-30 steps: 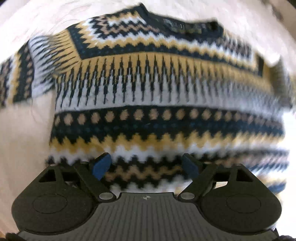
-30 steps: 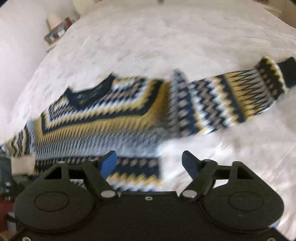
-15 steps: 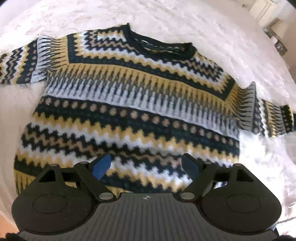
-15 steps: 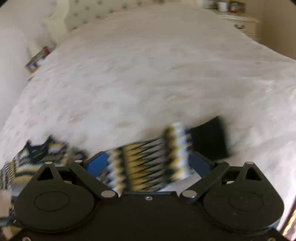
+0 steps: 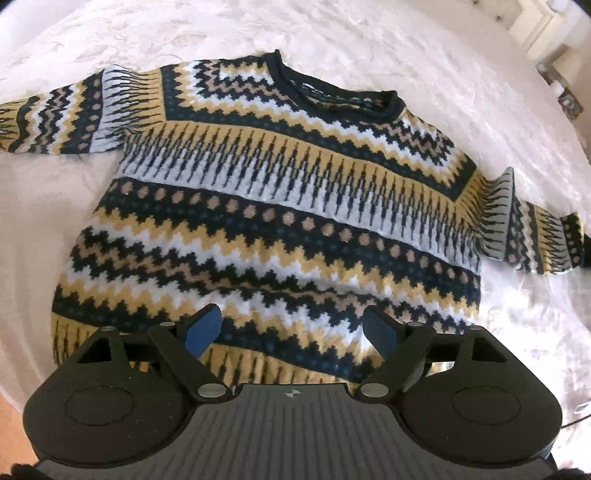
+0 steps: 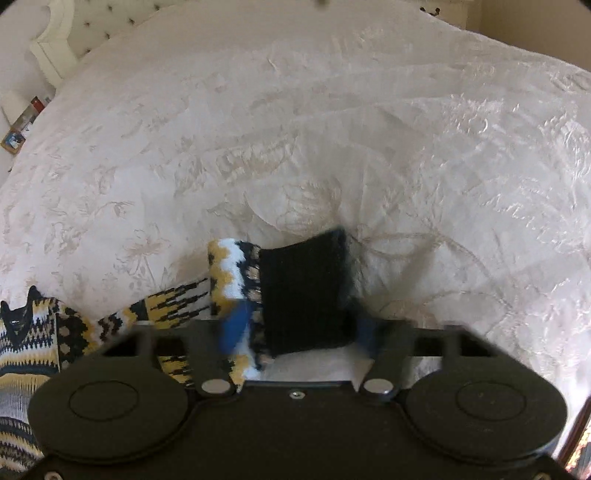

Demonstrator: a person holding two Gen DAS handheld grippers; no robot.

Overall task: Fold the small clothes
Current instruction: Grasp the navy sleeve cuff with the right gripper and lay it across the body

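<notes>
A knitted sweater (image 5: 273, 206) with navy, yellow, white and tan zigzag bands lies flat, front up, on a white bedspread (image 5: 369, 48), sleeves out to both sides. My left gripper (image 5: 291, 326) is open and empty, hovering above the sweater's hem. In the right wrist view the right gripper (image 6: 295, 332) is closing on the sleeve's dark navy cuff (image 6: 306, 291); the cuff stands up between the blue pads. The sweater's body (image 6: 26, 350) shows at the lower left.
The white embroidered bedspread (image 6: 332, 129) spreads wide beyond the sleeve. A tufted headboard (image 6: 74, 26) and a bedside shelf with small items (image 6: 22, 125) are at the far left. White furniture (image 5: 535, 26) stands at the upper right of the left wrist view.
My left gripper has pulled back and up, so the whole sweater shows. My right gripper has moved along the right sleeve to its end and closed around the cuff.
</notes>
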